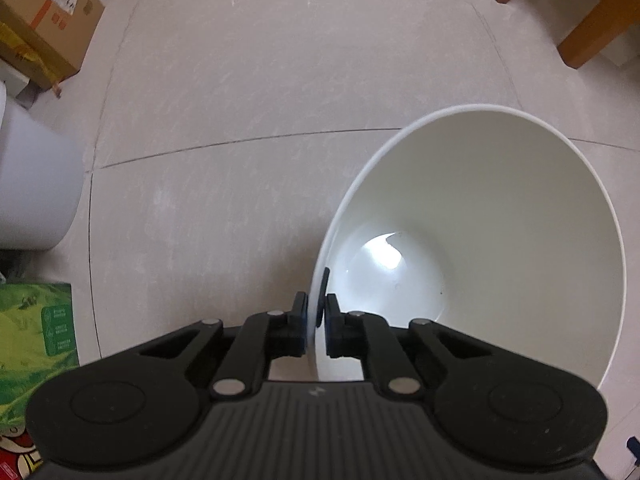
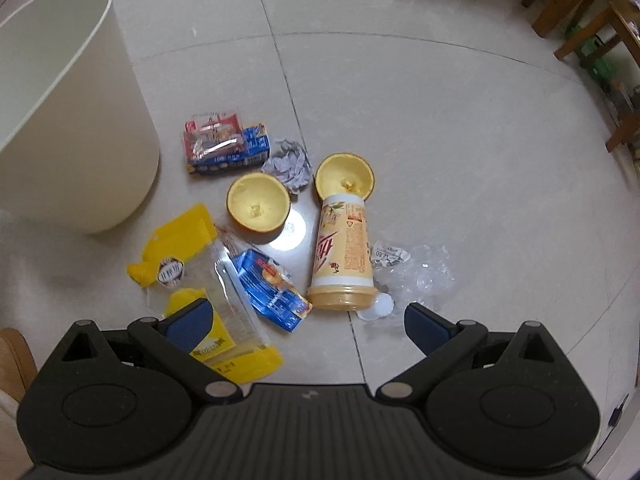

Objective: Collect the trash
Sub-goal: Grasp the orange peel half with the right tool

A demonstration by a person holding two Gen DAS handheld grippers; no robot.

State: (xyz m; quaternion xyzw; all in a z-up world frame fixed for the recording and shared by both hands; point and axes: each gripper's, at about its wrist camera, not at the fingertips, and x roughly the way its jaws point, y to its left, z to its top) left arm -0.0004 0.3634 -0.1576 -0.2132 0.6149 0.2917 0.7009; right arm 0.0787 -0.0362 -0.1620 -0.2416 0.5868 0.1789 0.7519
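My left gripper (image 1: 318, 322) is shut on the rim of a white trash bin (image 1: 520, 208), one finger inside and one outside; the bin's inside looks bare. In the right wrist view the same white bin (image 2: 80, 128) stands at the left. Trash lies on the floor: two hollow orange halves (image 2: 258, 208) (image 2: 345, 178), a tipped yellow drink cup (image 2: 344, 256), a blue wrapper (image 2: 272, 286), a yellow bag (image 2: 180, 248), a red and blue packet (image 2: 224, 144), crumpled paper (image 2: 290, 164) and clear plastic (image 2: 420, 272). My right gripper (image 2: 308, 322) hovers open above the pile.
A cardboard box (image 1: 44, 20) and a white container (image 1: 36, 184) sit at the left, with a green carton (image 1: 36, 340) below them. Wooden furniture legs (image 1: 596, 20) stand at the far right, and chair legs (image 2: 580, 8) at the upper right. Pale floor tiles lie all around.
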